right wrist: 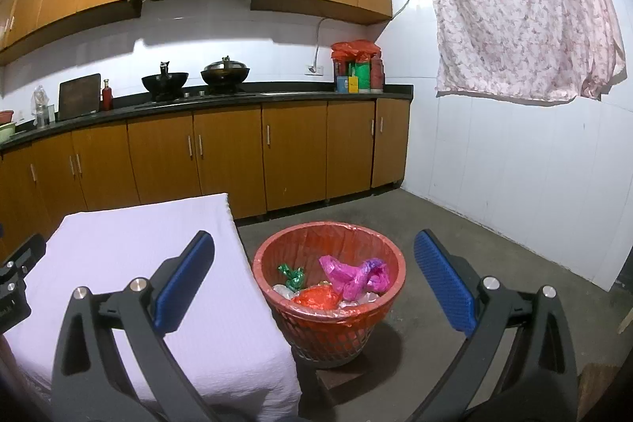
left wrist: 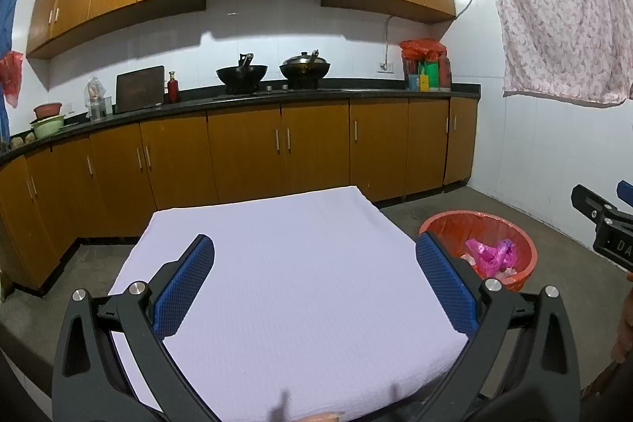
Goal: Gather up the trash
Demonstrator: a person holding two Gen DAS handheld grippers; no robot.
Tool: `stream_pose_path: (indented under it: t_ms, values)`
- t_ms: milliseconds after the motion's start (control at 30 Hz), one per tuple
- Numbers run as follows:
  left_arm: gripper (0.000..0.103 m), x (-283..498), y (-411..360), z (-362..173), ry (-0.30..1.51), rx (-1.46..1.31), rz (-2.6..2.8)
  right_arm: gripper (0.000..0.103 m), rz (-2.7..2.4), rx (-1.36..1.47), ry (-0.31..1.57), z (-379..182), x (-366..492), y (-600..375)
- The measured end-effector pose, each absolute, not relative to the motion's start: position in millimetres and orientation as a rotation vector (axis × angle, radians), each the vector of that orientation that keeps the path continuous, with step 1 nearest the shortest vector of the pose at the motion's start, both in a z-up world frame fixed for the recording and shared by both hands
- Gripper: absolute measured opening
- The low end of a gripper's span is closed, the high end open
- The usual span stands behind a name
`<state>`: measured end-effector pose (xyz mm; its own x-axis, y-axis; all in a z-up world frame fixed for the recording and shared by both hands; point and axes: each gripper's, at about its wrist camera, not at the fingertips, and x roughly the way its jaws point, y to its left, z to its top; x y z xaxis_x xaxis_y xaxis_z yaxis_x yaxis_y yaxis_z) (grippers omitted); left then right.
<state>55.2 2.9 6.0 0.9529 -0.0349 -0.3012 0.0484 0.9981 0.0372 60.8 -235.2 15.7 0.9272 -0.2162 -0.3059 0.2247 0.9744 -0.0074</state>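
A red basket [right wrist: 331, 327] lined with a red plastic bag stands on the floor just right of the table. Inside it lie a pink plastic bag [right wrist: 352, 275], a green wrapper [right wrist: 292, 275], an orange-red bag [right wrist: 318, 297] and some clear plastic. The same basket [left wrist: 447, 220] shows in the left wrist view. My right gripper [right wrist: 314, 256] hangs open above the basket, nothing between its blue pads. My left gripper [left wrist: 314, 256] is open over the white tablecloth [left wrist: 285, 287], holding nothing. The right gripper's body [left wrist: 605, 220] juts in at the right edge.
Wooden cabinets [right wrist: 229, 161] and a dark counter with two woks [right wrist: 196, 76] run along the back wall. A floral cloth [right wrist: 522, 6] hangs on the white right wall. Bare concrete floor [right wrist: 474, 224] spreads behind and right of the basket.
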Motion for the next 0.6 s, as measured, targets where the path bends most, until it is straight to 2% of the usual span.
stream_pose_path:
  t_ms: [600]
  values:
    - [0.101,54.0,12.9,7.3,0.318,0.0,-0.031,0.099,-0.215,0.016,0.312,16.5,64.7,-227.6]
